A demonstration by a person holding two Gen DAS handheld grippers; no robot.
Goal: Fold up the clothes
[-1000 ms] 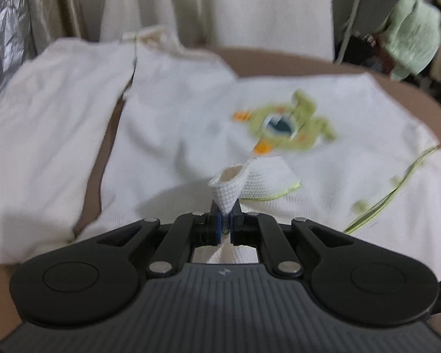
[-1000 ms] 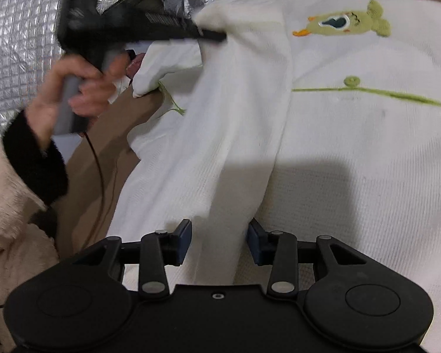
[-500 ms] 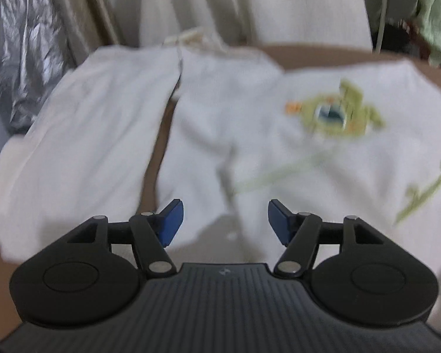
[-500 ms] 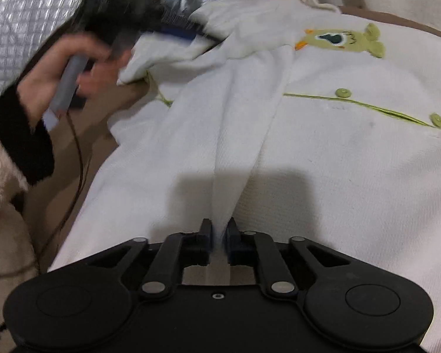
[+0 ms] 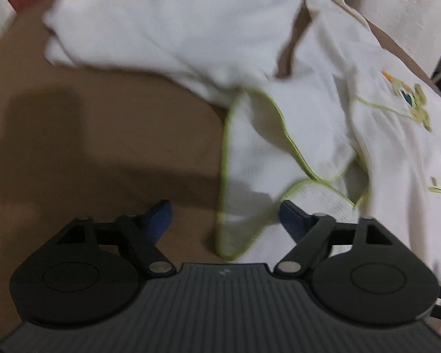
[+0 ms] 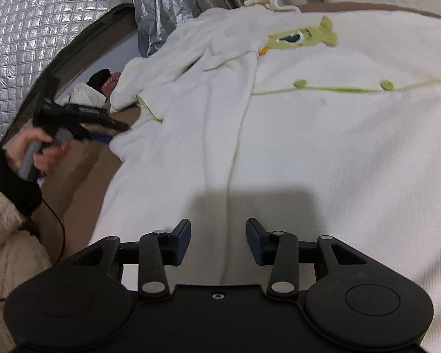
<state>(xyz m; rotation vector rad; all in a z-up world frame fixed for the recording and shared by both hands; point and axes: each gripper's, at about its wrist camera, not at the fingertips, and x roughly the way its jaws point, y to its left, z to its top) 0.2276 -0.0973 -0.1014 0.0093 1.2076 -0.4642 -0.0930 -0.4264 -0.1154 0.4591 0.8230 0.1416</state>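
Note:
A white garment (image 6: 323, 135) with green piping, green buttons and a green animal patch (image 6: 305, 36) lies spread on a brown surface (image 5: 103, 135). It also shows in the left wrist view (image 5: 308, 117). My left gripper (image 5: 225, 216) is open, low over the garment's green-edged corner flap (image 5: 250, 176), which lies between its fingers. In the right wrist view the left gripper (image 6: 103, 129) sits at the garment's left edge. My right gripper (image 6: 217, 241) is open just above a long fold line running up the white garment.
A second white cloth (image 5: 161, 23) lies at the back left in the left wrist view. A quilted silver cover (image 6: 44, 29) and crinkled foil (image 6: 161, 6) stand at the far left. A thin cable (image 6: 58, 229) trails from the left hand.
My left gripper let go of the cuff, then swung down and left to the green-edged corner. My right gripper shut on the fold half a second ago and is now open.

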